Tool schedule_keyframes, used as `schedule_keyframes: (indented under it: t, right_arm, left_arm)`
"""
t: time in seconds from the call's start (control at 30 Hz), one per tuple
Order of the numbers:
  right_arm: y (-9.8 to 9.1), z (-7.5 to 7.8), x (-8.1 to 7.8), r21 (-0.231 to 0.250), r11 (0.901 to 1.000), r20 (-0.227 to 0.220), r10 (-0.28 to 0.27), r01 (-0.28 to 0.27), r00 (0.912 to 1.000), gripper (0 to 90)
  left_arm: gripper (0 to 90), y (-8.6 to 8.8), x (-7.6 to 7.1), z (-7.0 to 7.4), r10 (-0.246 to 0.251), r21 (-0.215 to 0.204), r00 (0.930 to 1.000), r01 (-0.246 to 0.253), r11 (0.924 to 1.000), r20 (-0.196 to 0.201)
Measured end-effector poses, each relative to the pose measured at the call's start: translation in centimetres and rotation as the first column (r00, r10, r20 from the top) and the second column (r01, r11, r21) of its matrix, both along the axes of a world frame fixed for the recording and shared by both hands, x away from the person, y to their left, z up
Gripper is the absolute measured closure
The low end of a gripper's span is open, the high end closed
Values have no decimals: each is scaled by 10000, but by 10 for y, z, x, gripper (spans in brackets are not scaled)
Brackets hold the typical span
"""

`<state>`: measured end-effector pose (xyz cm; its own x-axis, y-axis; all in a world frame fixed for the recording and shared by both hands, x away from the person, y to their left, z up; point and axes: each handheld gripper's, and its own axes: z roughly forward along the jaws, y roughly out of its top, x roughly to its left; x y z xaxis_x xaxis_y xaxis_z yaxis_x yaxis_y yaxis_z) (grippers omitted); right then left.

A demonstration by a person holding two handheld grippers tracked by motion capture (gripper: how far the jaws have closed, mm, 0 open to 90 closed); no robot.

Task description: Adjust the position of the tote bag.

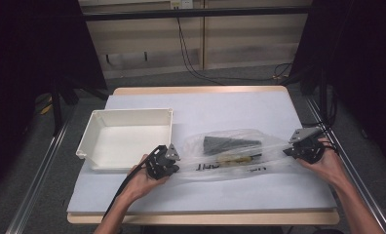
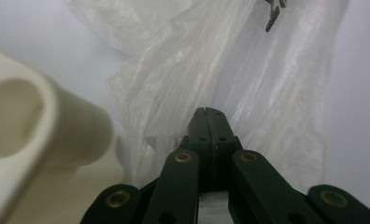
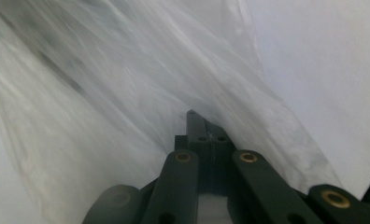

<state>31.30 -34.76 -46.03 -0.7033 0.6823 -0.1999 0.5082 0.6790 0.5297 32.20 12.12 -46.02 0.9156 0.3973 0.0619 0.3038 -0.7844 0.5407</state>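
Each tool, left (image 1: 173, 161) and right (image 1: 289, 146), pinches one end of the clear plastic bag (image 1: 232, 153), stretching it over the desk (image 1: 230, 105), probably to lift it.

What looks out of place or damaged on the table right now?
Nothing stands out. The clear plastic bag with dark parts inside lies stretched between the left gripper and right gripper, beside the upright white plastic bin.

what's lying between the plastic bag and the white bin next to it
Nothing visible. The clear plastic bag lies just right of the white bin, with bare white table cover between them. The left claw is shut on the bag's near end beside the bin's corner; the right claw is shut on the far end.
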Motion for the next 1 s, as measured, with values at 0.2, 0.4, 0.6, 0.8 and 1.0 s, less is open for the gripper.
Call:
schedule_keyframes:
  t: [0.2,0.4,0.6,0.8,1.0]
  right_arm:
    - [11,13,-8,1182,9924,245,326,-353,9992,813]
    - [25,25,-20,1764,9805,479,792,-864,9957,744]
    - [49,44,-27,2076,9611,927,1663,-1824,9817,720]
    - [62,53,-27,2329,9456,1234,2029,-2271,9714,669]
    - [73,46,-14,2359,9447,1102,2068,-2277,9722,572]
  left_arm:
    - [840,6,-7,18,-224,-1291,9995,251,9913,224]
    - [720,6,-12,34,-276,-2401,9990,356,9701,363]
    - [660,-4,-14,50,-743,-2963,9962,846,9513,458]
    - [639,-12,-9,56,-852,-3351,9955,943,9374,417]
    - [683,-41,4,43,-1099,-2844,9936,1123,9521,245]
